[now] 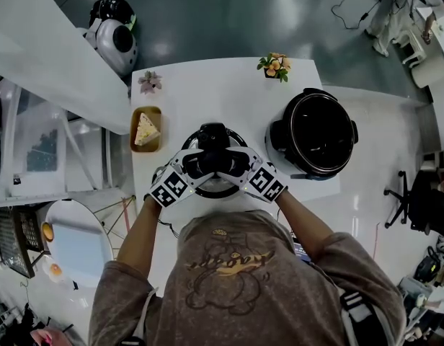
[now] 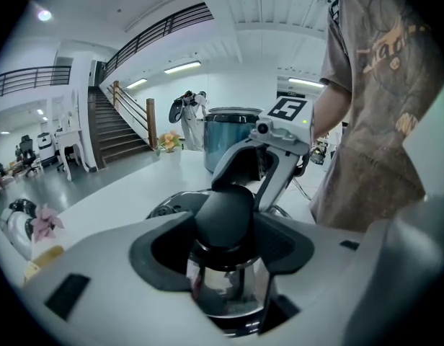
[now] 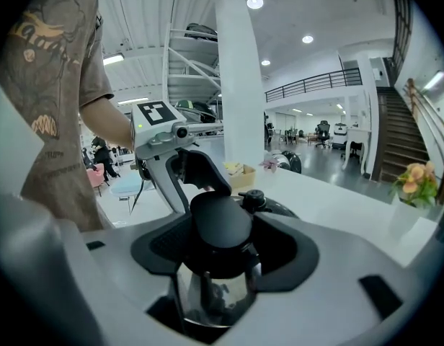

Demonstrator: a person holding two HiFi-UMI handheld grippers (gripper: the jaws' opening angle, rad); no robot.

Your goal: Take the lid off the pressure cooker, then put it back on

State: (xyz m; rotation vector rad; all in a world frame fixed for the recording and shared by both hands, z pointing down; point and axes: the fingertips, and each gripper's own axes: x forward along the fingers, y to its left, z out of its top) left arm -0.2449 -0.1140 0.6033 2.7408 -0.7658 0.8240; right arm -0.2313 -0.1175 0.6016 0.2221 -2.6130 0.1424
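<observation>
Black plastic is all you have hold of: both the left gripper (image 1: 202, 163) and the right gripper (image 1: 233, 163) are clamped on the same round knob (image 2: 225, 218) in the middle of the lid (image 1: 220, 191), one coming in from each side. The lid is off the cooker (image 1: 317, 92). It sits low over the white table (image 1: 207, 92), just to the left of the cooker and a little nearer to you than it is. I cannot tell whether its rim rests on the table or hangs just above it.

The main risk is that shared knob. It is smooth and rounded, and two sets of jaws crowd it, so if your hands drift apart or one pulls harder, a pad may ride up and slip off. The lid would then tip on the other grip and drop.

Carrying it back across to the cooker, a tilted lid could catch the cooker's near rim and knock the pot along the table. It could also land crooked and fail to seat. Keep both wrists level together.

The small tray (image 1: 146, 130) with the cake slice lies further from the cooker, past the lid, so a swing that way could clip it.
</observation>
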